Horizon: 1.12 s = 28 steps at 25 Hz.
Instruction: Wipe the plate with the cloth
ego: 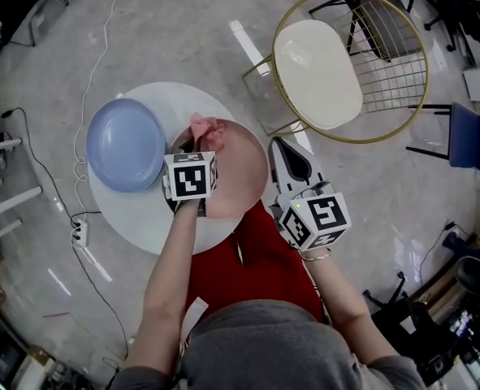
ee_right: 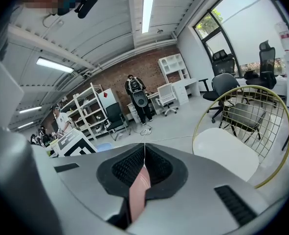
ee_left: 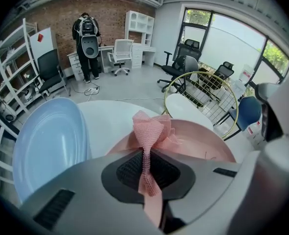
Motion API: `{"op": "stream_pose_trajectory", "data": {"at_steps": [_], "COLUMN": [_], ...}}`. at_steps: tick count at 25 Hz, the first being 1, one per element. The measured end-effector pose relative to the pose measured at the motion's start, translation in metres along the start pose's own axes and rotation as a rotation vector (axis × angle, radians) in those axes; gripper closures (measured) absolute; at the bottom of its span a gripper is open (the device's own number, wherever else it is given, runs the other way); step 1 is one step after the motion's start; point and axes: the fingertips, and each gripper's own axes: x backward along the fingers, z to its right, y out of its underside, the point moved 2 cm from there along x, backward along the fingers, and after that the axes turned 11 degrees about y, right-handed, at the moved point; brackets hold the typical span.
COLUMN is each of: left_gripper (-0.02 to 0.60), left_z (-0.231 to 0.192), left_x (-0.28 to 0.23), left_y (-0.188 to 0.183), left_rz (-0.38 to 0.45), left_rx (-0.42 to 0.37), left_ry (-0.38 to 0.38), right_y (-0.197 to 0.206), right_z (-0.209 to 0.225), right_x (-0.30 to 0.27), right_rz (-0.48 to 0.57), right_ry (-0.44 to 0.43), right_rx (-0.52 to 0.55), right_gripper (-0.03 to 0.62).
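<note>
A pink plate (ego: 241,167) sits over the right part of the round white table (ego: 134,210). My right gripper (ego: 275,146) is shut on its right rim, and in the right gripper view the rim (ee_right: 138,190) runs edge-on between the closed jaws of the right gripper (ee_right: 143,153). My left gripper (ee_left: 146,155) is shut on a pink mesh cloth (ee_left: 151,129). The bunched end of that cloth (ego: 206,128) rests at the far left edge of the pink plate (ee_left: 198,136). The marker cube (ego: 191,175) hides the left jaws in the head view.
A pale blue plate (ego: 125,143) lies on the table's left side (ee_left: 46,146). A gold wire chair with a white seat (ego: 317,71) stands close beyond the right gripper. A cable and power strip (ego: 79,234) lie on the floor at left. A person (ee_left: 88,38) stands far back.
</note>
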Motion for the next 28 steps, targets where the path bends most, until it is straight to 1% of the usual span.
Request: {"op": "stream_pose_trajectory", "data": {"at_steps": [5, 12, 19, 22, 24, 28], "left_gripper": [0.549, 0.549, 0.549, 0.549, 0.549, 0.549], "left_z": [-0.014, -0.027, -0.037, -0.032, -0.021, 0.015], "left_x": [0.013, 0.029, 0.052, 0.065, 0.072, 0.072], "left_y": [0.005, 0.018, 0.023, 0.021, 0.017, 0.006], "left_rz": [-0.002, -0.008, 0.021, 0.066, 0.089, 0.114], "left_rx": [0.021, 0.022, -0.017, -0.042, -0.073, -0.126], "left_ry": [-0.050, -0.098, -0.122, -0.099, -0.067, 0.051], "right_y": [-0.002, -0.001, 0.004, 0.003, 0.003, 0.005], "right_z": [-0.007, -0.016, -0.030, -0.030, -0.028, -0.024], "right_x": [-0.003, -0.001, 0.012, 0.020, 0.026, 0.041], "right_rz": [-0.002, -0.001, 0.011, 0.024, 0.036, 0.055], "right_ry": [-0.019, -0.023, 0.004, 0.029, 0.051, 0.100], "right_rx": [0.009, 0.019, 0.033, 0.035, 0.029, 0.009], "right_gripper": [0.565, 0.565, 0.565, 0.565, 0.565, 0.565]}}
